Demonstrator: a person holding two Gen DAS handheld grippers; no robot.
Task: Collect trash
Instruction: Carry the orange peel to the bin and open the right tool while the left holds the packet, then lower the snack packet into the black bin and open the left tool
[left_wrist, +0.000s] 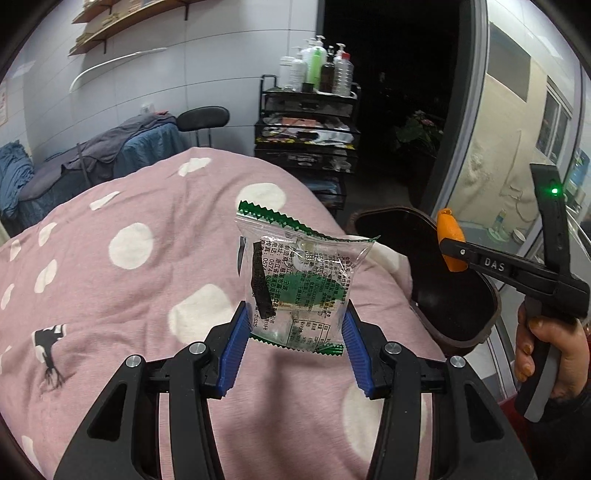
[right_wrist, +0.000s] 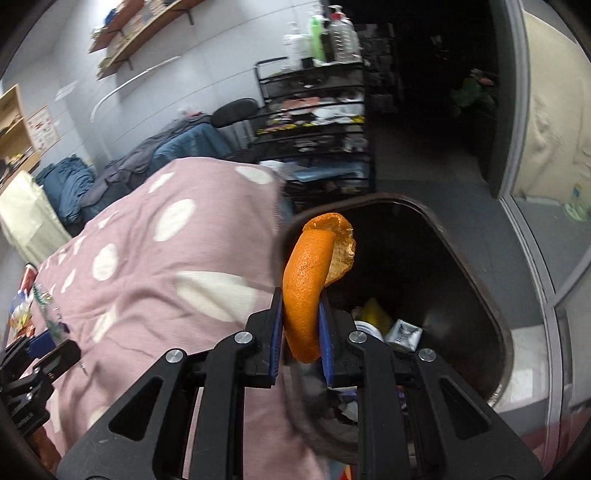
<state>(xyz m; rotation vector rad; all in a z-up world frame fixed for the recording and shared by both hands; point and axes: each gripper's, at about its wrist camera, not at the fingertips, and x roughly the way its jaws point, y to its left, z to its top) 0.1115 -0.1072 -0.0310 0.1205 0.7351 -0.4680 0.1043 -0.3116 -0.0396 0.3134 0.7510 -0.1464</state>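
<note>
Orange peel (right_wrist: 304, 295) is clamped between the nearly closed blue pads of the right gripper (right_wrist: 301, 332), which holds it at the near rim of the dark trash bin (right_wrist: 491, 295); this placement lets the peel drop into the bin once the jaws part. The peel's long axis runs along the fingers, up and away from the camera, with its free end curling over toward the bin opening. Discarded items already lie at the bin bottom, though blur makes them hard to identify.

The left gripper (left_wrist: 295, 332) stands about half open, its pads pressing the two side edges of a clear snack wrapper (left_wrist: 295, 280) with green serrated seals. The wrapper stands upright over the pink spotted quilt (left_wrist: 122, 266), long axis pointing up and forward, upper seal tilted toward the bin (left_wrist: 461, 291). Holding it by the lower end keeps most of the wrapper clear of the fingers for release.
</note>
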